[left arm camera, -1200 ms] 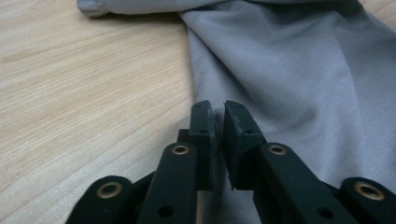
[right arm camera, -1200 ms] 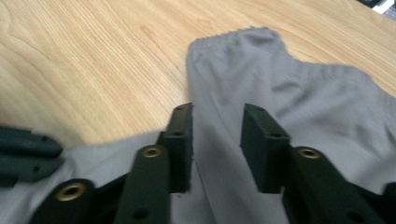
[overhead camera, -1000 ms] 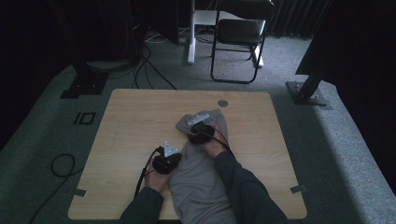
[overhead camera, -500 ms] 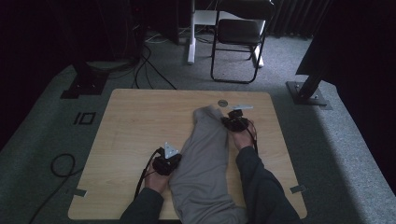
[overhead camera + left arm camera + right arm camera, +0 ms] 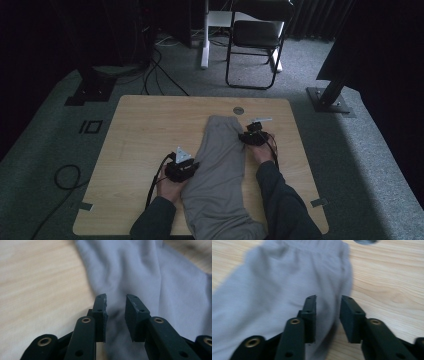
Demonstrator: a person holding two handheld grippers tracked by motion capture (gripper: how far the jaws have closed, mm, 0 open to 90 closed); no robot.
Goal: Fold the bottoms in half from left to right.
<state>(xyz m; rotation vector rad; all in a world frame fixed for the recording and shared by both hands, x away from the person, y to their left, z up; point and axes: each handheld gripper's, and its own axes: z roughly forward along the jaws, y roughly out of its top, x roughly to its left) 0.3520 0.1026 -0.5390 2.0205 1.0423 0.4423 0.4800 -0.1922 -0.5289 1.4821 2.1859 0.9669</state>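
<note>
My grey trousers (image 5: 220,175) lie stretched lengthwise down the middle of the pale wood-grain surface (image 5: 140,130), the far end near the round grommet (image 5: 238,110), the near end hanging off the edge at my body. Bare surface stays free on both sides, wider on the left. The cloth is soft, matte and gently creased, with a gathered band at the far end. My left hand-held gripper (image 5: 116,305) sits at the garment's left edge, jaws just opened to a narrow gap, cloth below but not pinched. My right hand-held gripper (image 5: 328,306) rests at the right edge near the far end, jaws likewise just parted, the fabric edge lying loose between them
</note>
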